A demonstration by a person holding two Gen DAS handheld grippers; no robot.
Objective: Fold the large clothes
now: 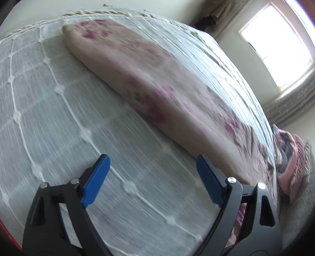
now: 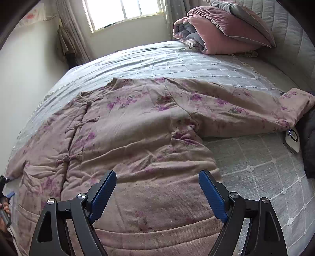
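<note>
A large padded jacket [image 2: 137, 128], pale pink with purple flowers and knot buttons down its front, lies spread flat on the bed. One sleeve [image 2: 246, 112] stretches to the right. My right gripper [image 2: 157, 177] hovers open above the jacket's lower body, nothing between its blue fingers [image 2: 104, 193]. In the blurred left wrist view a long sleeve of the jacket [image 1: 157, 78] runs diagonally across the bedspread. My left gripper [image 1: 152, 161] stands open over bare bedspread just beside that sleeve's edge, holding nothing.
The grey-white tufted bedspread [image 2: 265, 167] covers the bed. Rolled pink quilts and pillows [image 2: 222, 29] sit at the headboard. A white device [image 2: 293, 140] and dark cloth [image 2: 311, 137] lie at the right edge. A window [image 2: 124, 11] and wall stand beyond the bed.
</note>
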